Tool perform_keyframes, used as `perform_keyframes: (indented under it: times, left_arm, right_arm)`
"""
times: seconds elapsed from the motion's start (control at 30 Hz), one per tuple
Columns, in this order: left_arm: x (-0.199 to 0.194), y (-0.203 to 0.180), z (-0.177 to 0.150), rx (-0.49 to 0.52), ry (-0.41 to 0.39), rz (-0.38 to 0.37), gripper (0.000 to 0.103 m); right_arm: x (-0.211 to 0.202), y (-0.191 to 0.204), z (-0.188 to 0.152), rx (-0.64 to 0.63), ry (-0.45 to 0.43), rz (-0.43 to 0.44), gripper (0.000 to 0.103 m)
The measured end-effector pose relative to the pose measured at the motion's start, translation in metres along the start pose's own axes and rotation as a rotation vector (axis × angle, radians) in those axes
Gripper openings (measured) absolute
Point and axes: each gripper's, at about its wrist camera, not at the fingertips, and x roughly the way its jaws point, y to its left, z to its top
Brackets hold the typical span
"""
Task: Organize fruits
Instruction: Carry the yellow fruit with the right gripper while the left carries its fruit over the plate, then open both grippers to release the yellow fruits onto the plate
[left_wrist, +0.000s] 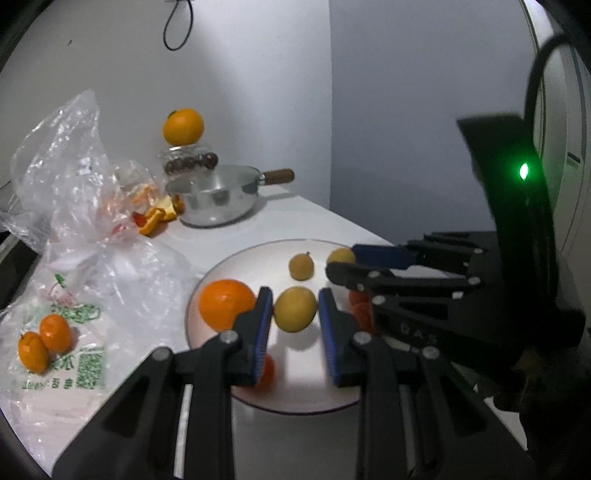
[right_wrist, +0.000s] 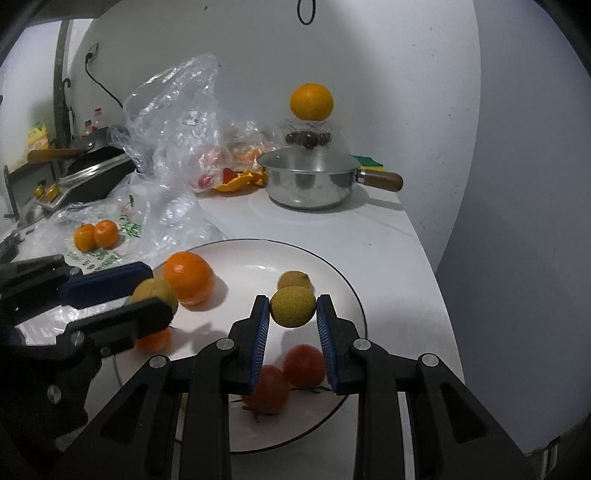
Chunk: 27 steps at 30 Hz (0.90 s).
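Observation:
A white plate (left_wrist: 221, 266) (right_wrist: 343, 280) holds a large orange (left_wrist: 226, 304) (right_wrist: 188, 277), a loose yellow fruit (left_wrist: 301, 266) (right_wrist: 293, 279), two red fruits (right_wrist: 304, 365) and a small orange (left_wrist: 266, 371) (right_wrist: 155, 339). My left gripper (left_wrist: 295, 293) (right_wrist: 159, 291) is shut on a round yellow fruit (left_wrist: 295, 309) (right_wrist: 155, 293) just above the plate, beside the large orange. On the plate's right side my right gripper (right_wrist: 292, 300) (left_wrist: 341, 260) is shut on another yellow fruit (right_wrist: 293, 307) (left_wrist: 341, 255), over the red fruits.
A steel pot (left_wrist: 214, 199) (right_wrist: 310, 181) with a wooden handle stands behind the plate. An orange (left_wrist: 183, 126) (right_wrist: 311, 101) sits on a jar at the wall. Crumpled plastic bags (left_wrist: 74, 192) (right_wrist: 173, 122), peel and two mandarins (left_wrist: 44, 341) (right_wrist: 96, 235) lie left. The table edge (right_wrist: 443, 314) runs right.

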Motion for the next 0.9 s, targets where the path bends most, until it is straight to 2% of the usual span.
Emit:
perform_keyframes:
  times: [0.33,0.4,0.9]
  left_arm:
    - [0.015,-0.005,0.0,0.001,0.042,0.011,0.028]
    - [0.016,-0.004,0.001,-0.004,0.046,0.009,0.031]
    - [-0.013,0.008,0.003,-0.029,0.0,0.015,0.031]
  right_arm:
    - [0.004,-0.007,0.004,0.037,0.013,0.007,0.028]
    - [0.004,-0.008,0.003,0.043,0.013,0.005,0.028]
    - [-0.002,0.003,0.007,0.021,0.015,-0.027,0.028]
